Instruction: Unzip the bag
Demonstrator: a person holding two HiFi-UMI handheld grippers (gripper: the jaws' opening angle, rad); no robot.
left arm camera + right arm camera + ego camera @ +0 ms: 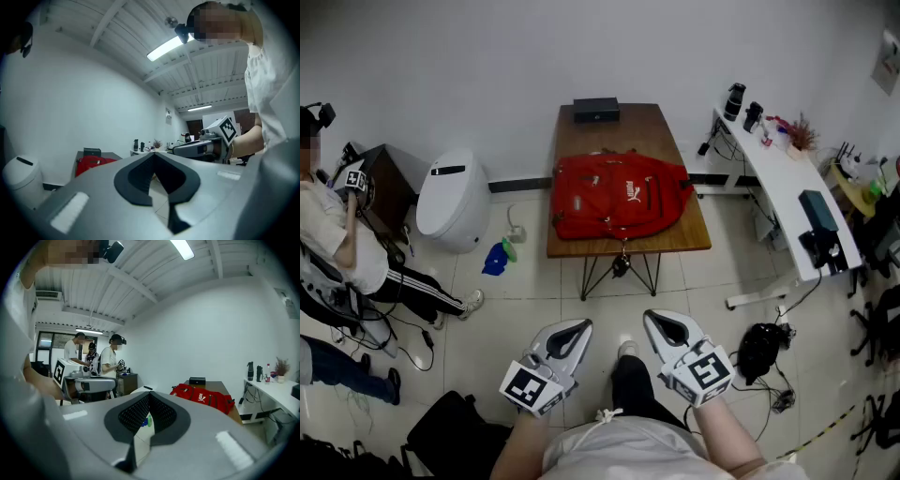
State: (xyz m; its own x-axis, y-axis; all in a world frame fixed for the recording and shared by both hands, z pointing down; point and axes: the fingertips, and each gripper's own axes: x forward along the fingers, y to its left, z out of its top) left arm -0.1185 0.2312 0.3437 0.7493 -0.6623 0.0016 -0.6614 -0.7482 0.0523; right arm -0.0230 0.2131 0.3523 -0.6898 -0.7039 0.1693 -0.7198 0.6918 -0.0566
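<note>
1. Floor (525, 309), pale tiles. It lies under both tools, and an open stretch of it separates them from the work, so nothing blocks the way forward.
2. Tabletop (628, 131), brown wood on thin black legs, straight ahead of the tools and well apart from them.
3. White desk (778, 178), ahead and to the right of the right tool, carrying bottles and small clutter (off the likely path).
4. Bag (619, 197), red, lying flat across the near half of the tabletop. It looks closed, though the zipper pull is too small to make out from here, so the task appears not yet begun.
5. White bin (450, 197), ahead and left of the left tool, clear of the table.
6. Seated person (337, 234), far to the left of the left tool.
7. Black box (596, 110), at the tabletop's far end beyond the bag.
8. Left tool (579, 328), held low near the body, with its jaws together and nothing between them.
9. Right tool (656, 321), just beside the left, also closed and empty. Both seem to be carried at rest until the bag is within reach.
</note>
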